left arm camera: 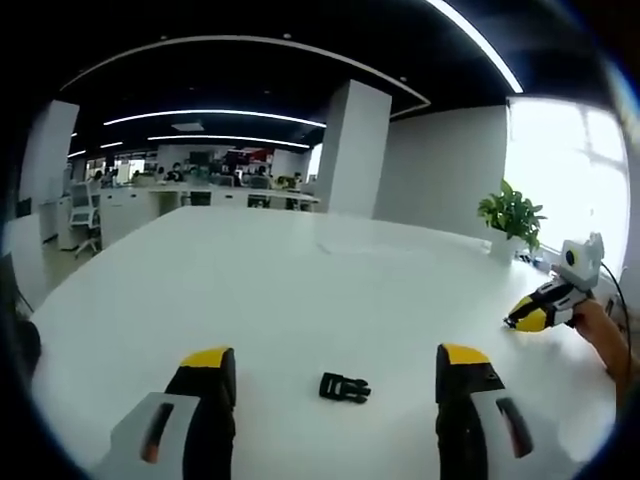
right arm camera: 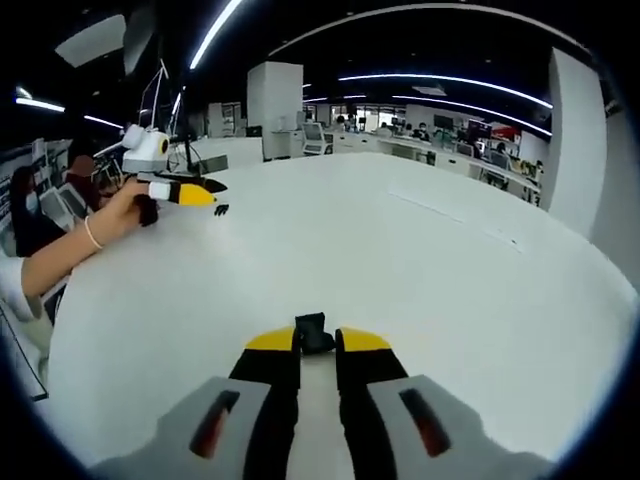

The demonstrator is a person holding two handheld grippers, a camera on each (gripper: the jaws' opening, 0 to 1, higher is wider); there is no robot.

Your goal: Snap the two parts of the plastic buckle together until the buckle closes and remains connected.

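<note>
One black buckle part lies flat on the white table, just ahead of my left gripper and between its two jaws, which stand wide open and apart from it. My right gripper is shut on the other black buckle part, which pokes out past its yellow tips. In the left gripper view the right gripper shows at the far right, held by a hand. Across the table in the right gripper view, the left gripper hovers with the lying buckle part just before it.
A potted green plant stands near the table's far right edge by the window. A person's arm reaches in over the table edge. Office desks and chairs lie beyond the table.
</note>
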